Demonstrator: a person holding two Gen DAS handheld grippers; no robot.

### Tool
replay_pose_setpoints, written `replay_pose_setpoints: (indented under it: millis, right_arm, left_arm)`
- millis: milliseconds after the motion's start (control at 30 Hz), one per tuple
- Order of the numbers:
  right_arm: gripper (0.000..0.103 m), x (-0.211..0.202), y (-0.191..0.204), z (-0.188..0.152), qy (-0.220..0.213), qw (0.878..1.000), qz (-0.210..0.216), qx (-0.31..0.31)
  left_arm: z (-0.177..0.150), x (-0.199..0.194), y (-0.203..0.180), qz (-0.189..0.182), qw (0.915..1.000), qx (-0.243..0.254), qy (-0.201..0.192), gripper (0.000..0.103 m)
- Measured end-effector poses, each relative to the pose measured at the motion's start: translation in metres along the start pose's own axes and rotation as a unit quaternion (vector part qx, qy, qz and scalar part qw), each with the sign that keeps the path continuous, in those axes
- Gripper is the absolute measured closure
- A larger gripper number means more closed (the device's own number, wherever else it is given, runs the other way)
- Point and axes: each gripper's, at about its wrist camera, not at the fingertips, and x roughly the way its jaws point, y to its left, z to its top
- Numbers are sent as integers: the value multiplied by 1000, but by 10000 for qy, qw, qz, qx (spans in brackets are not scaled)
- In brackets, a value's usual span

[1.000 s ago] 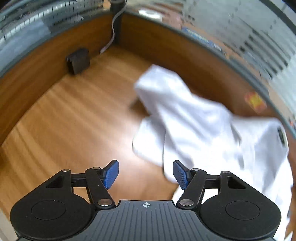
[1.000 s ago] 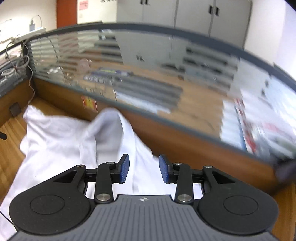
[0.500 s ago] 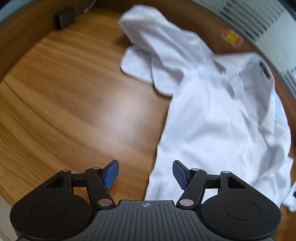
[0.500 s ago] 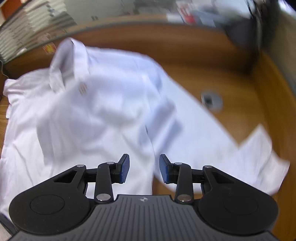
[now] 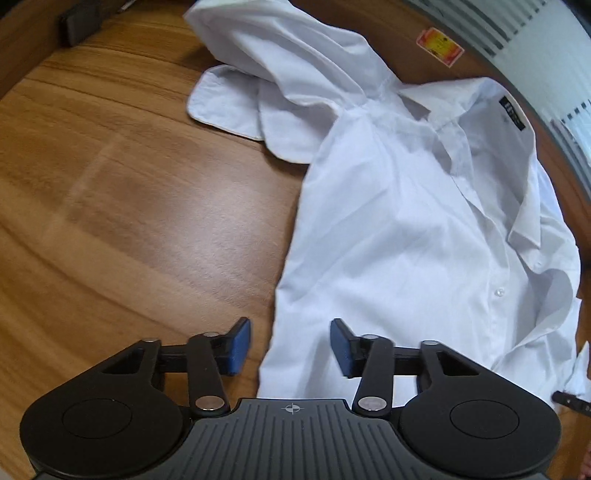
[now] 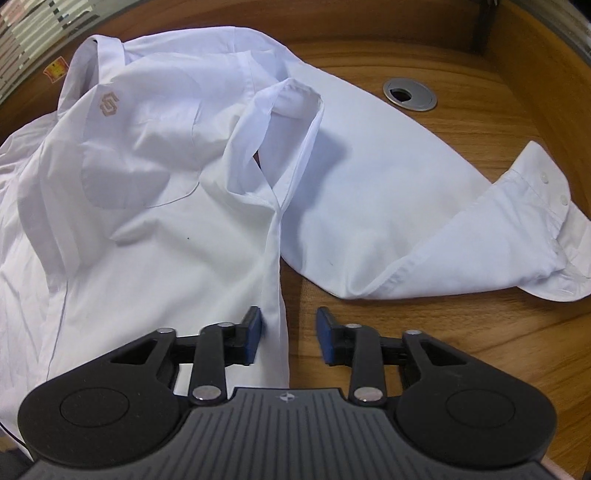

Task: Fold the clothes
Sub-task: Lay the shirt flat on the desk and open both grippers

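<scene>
Wood-grain desk (image 5: 129, 221) carries a white shirt (image 5: 406, 229), rumpled and spread loose, one sleeve (image 6: 388, 206) flung sideways. Left gripper (image 5: 290, 345) and right gripper (image 6: 288, 336) both gape over its side hems, seemingly lined up to pinch them.

An office desk — a partitioned workstation.
The wood-grain desktop (image 5: 129, 206) has a metal cable grommet (image 6: 410, 94) set into it far right, and wood-faced dividers topped with frosted, striped glass (image 5: 535, 48) wall it in — a small black box (image 5: 81, 24) sits far left.
</scene>
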Motion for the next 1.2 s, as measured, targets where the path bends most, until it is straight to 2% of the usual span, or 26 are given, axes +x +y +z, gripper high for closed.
replay_pose_setpoints:
  millis: [33,67,100,167,433,667,900,1033,1200]
  right_arm:
    - [84,-1,0,-1,10,10000,12,4]
    - [96,-2,1,-3,19,10000,23,7]
    - [102,-2,1,-4,29,10000,35,11]
    - [102,-4,2,-7,48,10000,58,18]
    - [102,-11,4,-18,128,9998,148,47]
    - [102,-20,-1,-52,273,9994,177,111]
    - [101,-25,4,-70,468,9987,84,-179]
    - [96,-30,9,-52,489,9974,-86,-530]
    - [91,-61,27,-7,49,9957,-181,-913]
  left_arm:
    - [1,2,-1,-22,10000,25,18,76]
    - [2,3,-1,-19,10000,40,71,92]
    - [2,4,-1,-2,9999,50,145,97]
    - [1,4,0,14,9998,103,176,100]
    - [-8,-15,5,117,9989,364,268,100]
    - [-19,-31,7,206,9982,402,399,100]
    - [-26,-42,4,450,9963,476,564,98]
    - [-10,-58,1,524,9978,252,326,81]
    - [24,-80,-10,530,9979,352,-151,70]
